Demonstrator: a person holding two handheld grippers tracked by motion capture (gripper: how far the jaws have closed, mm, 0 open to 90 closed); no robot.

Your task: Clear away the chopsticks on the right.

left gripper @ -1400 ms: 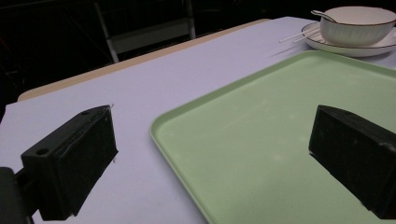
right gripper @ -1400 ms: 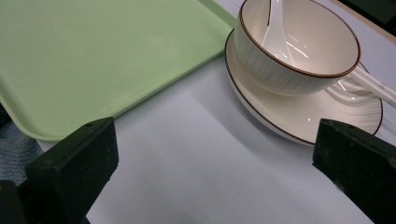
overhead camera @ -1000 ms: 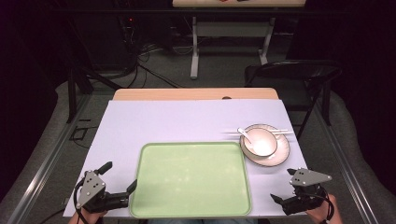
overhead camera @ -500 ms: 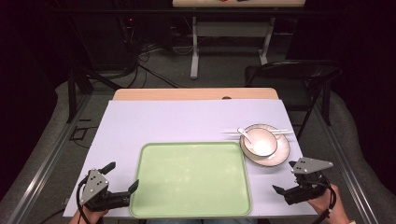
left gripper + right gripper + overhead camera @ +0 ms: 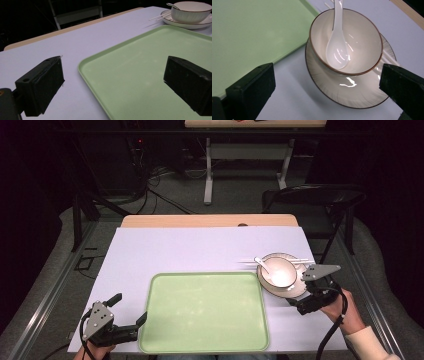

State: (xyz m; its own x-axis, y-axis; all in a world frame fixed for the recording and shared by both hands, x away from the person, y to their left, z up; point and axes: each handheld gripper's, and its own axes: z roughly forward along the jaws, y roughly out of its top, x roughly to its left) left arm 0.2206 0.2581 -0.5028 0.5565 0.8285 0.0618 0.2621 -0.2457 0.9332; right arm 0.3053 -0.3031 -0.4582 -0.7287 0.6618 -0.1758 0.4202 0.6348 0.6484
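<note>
The right hand-held gripper (image 5: 301, 296), jaws spread wide and grasping nothing, is hovering just beside the bowl (image 5: 276, 271), which is sitting on a plate (image 5: 295, 289) right of the green tray (image 5: 205, 312); the left hand-held gripper (image 5: 131, 314), also released, is straddling the tray's near-left edge on the counter (image 5: 190, 247).

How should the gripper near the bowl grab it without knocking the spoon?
Probably by the bowl's thin rim on the side nearest the right gripper, with one jaw inside and one outside. The bowl sits upright on a plate, and the spoon's handle leans over the far edge, so the near rim is free.
</note>
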